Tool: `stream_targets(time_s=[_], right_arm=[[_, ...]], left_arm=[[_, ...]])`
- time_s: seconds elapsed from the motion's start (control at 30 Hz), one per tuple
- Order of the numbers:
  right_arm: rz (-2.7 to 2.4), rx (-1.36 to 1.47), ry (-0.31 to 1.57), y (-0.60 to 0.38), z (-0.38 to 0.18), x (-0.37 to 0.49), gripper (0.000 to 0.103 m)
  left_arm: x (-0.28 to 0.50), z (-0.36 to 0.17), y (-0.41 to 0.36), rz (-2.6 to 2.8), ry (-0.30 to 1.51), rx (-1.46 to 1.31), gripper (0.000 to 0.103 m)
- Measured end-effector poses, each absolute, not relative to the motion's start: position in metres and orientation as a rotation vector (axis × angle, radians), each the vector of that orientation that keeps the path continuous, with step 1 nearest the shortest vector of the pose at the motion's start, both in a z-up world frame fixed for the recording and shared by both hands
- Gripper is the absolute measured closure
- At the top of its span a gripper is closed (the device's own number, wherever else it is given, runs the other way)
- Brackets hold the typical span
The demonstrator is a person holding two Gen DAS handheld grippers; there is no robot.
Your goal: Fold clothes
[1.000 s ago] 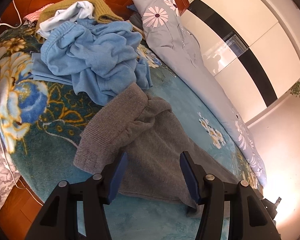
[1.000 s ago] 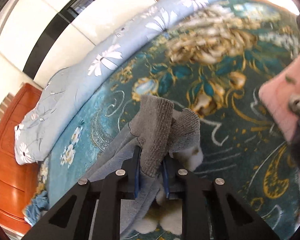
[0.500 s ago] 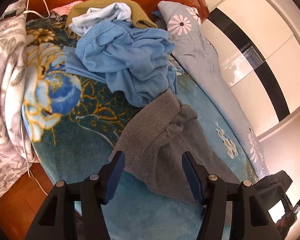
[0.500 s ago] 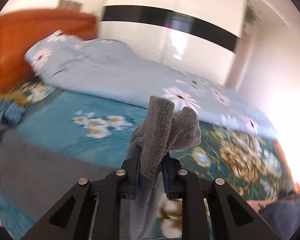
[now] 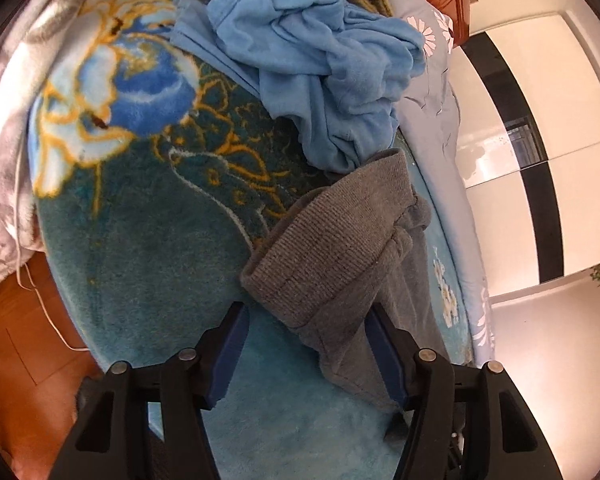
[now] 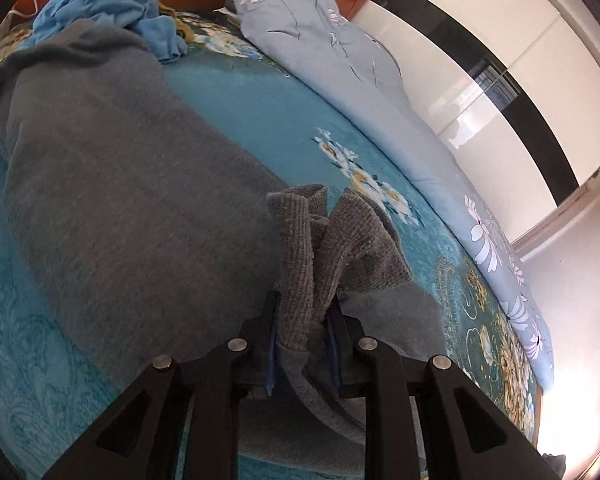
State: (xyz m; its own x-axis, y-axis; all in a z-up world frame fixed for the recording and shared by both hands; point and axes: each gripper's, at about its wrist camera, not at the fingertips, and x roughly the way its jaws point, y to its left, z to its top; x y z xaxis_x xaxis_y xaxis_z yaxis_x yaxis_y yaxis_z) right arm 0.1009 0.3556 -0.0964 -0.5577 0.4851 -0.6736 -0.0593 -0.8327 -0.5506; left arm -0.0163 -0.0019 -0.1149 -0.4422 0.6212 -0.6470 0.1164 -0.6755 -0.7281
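Note:
Grey sweatpants (image 5: 340, 264) lie on a teal floral blanket (image 5: 148, 264) on the bed. Their ribbed waistband (image 5: 324, 248) lies just ahead of my left gripper (image 5: 304, 344), which is open, its jaws on either side of the band's near corner. My right gripper (image 6: 302, 340) is shut on the ribbed leg cuffs (image 6: 320, 248) of the same sweatpants (image 6: 112, 184), held over the flat grey leg fabric.
A crumpled blue garment (image 5: 320, 56) sits beyond the waistband, also in the right wrist view (image 6: 112, 8). A light blue flowered duvet (image 6: 360, 64) runs along the far side. A grey patterned cloth (image 5: 4, 152) hangs at the left bed edge over a wooden floor (image 5: 24, 360).
My left gripper has moved closer to the waistband's corner, which now lies between its open jaws. My right gripper has swung around with the cuffs and now hovers over the laid-out leg fabric.

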Motion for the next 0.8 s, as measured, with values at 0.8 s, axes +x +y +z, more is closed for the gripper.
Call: stream_targets(time_s=[0.8], right_arm=[[2.462,-1.068,-0.155,0.444,-0.052,0.24,0.054]], left_arm=[[0.005,0.023,0.109,2.421,-0.664,-0.954,0.072]])
